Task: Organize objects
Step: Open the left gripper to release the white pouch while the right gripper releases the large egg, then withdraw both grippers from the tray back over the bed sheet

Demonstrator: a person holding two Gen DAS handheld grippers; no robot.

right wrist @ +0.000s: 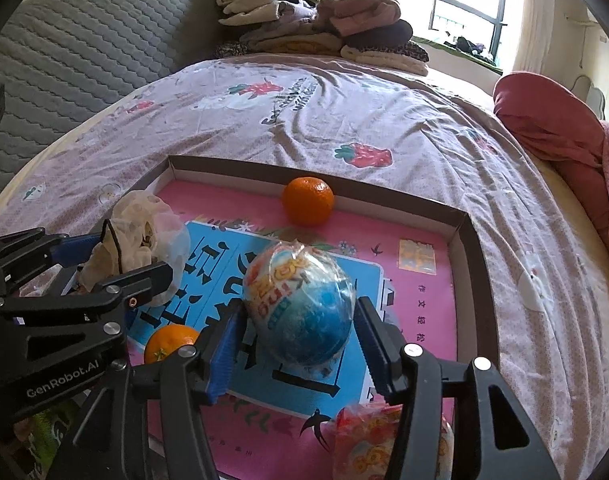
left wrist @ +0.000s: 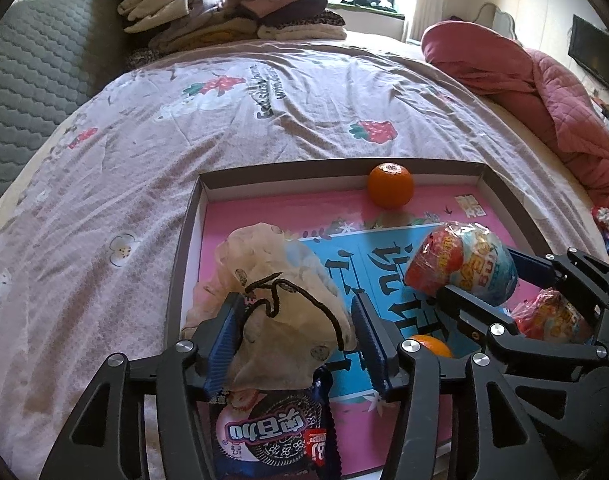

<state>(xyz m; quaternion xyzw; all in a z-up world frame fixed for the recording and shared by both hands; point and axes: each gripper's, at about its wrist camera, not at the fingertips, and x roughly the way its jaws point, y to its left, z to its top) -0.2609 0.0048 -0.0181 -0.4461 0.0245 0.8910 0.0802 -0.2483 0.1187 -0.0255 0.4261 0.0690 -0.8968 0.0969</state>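
Snacks lie in the shallow box [right wrist: 470, 224] on the bed: the left gripper [left wrist: 296, 336] stands half open around a pouch [left wrist: 280, 304] by the box's left edge, the right gripper [right wrist: 300, 344] loose around a wrapped egg [right wrist: 300, 304] mid-box, both seemingly just released, so next comes withdrawing cleanly.

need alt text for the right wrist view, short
The right gripper straddles a wrapped toy egg lying in a shallow box on a bed, its pads not pressing the egg. The left gripper at left straddles a cloth pouch. Two oranges, one at the far wall and one near, sit in the box.
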